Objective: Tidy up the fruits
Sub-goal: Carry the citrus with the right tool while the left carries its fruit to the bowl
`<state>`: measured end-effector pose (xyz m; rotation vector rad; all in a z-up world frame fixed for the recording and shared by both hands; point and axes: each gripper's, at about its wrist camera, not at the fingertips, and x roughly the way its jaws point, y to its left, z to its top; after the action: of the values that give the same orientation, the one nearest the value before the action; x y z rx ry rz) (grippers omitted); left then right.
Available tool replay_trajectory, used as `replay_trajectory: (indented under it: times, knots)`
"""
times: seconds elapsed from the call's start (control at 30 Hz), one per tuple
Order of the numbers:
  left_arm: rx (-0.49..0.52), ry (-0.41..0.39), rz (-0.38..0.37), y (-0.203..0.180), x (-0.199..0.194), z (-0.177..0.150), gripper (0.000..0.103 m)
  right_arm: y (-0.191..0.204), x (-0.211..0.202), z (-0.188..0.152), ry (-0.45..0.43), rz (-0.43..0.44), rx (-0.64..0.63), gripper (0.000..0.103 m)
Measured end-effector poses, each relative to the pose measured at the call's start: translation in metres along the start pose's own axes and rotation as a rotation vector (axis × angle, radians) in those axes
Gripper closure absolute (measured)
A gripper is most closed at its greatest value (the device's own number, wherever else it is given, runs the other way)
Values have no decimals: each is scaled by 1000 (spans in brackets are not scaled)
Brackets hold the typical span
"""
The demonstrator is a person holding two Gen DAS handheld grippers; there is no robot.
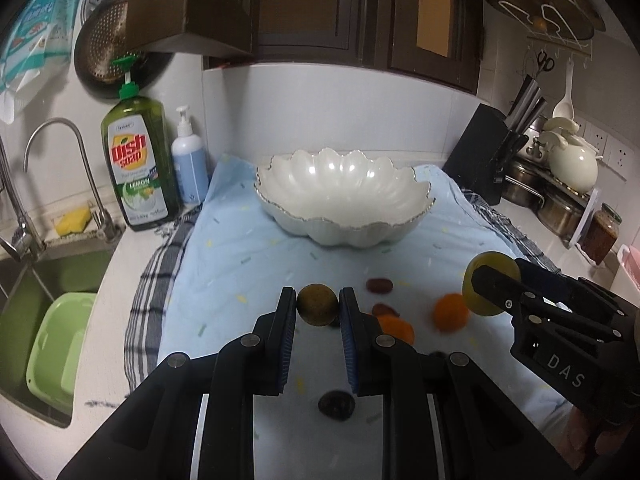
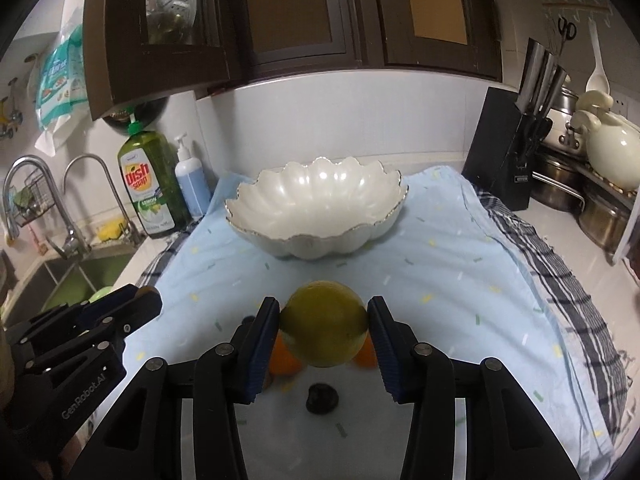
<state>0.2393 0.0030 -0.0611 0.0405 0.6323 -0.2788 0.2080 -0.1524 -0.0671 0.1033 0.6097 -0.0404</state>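
Observation:
My left gripper (image 1: 318,300) is shut on a small round olive-brown fruit (image 1: 317,305), held above the light blue cloth (image 1: 240,248). My right gripper (image 2: 323,312) is shut on a larger yellow-green citrus fruit (image 2: 324,328); in the left wrist view that citrus fruit (image 1: 486,268) shows at the right, level with the other. The white scalloped bowl (image 1: 352,234) (image 2: 316,246) stands empty beyond both grippers. On the cloth below lie orange fruits (image 1: 451,312) (image 1: 396,328), dark red ones (image 1: 379,285) and a dark fruit (image 1: 337,404) (image 2: 322,398).
A dish soap bottle (image 1: 138,168) and a pump bottle (image 1: 190,168) stand left of the bowl. Further left is the sink (image 1: 40,264) with a green basin (image 1: 60,344). A knife block (image 1: 486,156), pots (image 1: 560,204) and a jar (image 1: 600,234) line the right side.

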Motion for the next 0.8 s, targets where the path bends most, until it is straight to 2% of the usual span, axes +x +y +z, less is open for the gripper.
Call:
replay_trajectory:
  times: [0.3,0.6,0.8]
  knots:
    - [-5,12,27,-13,27,6,80,-19,31,4,39,31,-9,58]
    - [-12,57,18,-23,52,2,80,-35,52,-8,97,12,-27,59]
    - [-15,67,19,-24,58,6,80,-37,52,-3,87,20,-28,61]
